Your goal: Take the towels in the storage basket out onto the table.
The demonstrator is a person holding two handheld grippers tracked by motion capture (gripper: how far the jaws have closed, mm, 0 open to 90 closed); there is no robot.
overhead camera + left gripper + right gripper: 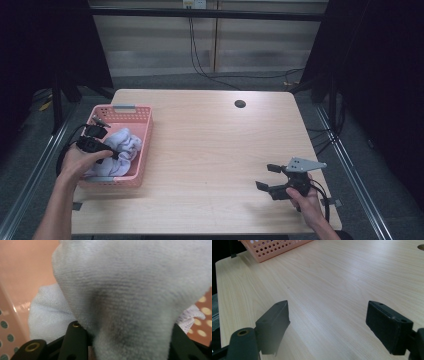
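Observation:
A pink perforated basket [146,150] stands at the table's left edge with pale blue-white cloth [126,142] heaped in it. My left gripper [108,153] reaches into the basket from the left and is shut on the cloth. In the left gripper view the soft ribbed cloth [130,290] is bunched between the two black jaws of the left gripper [127,342] and rises above them, with the basket wall [20,277] behind. My right gripper [265,176] rests low over the table at the front right. It is open, and the right gripper [328,322] has only bare wood between its jaws.
The wooden table [210,150] has a round cable hole [240,104] near its far edge. In the right gripper view the basket [277,247] sits far off at the top left. Dark curtains and metal rails flank the table; cables hang behind it.

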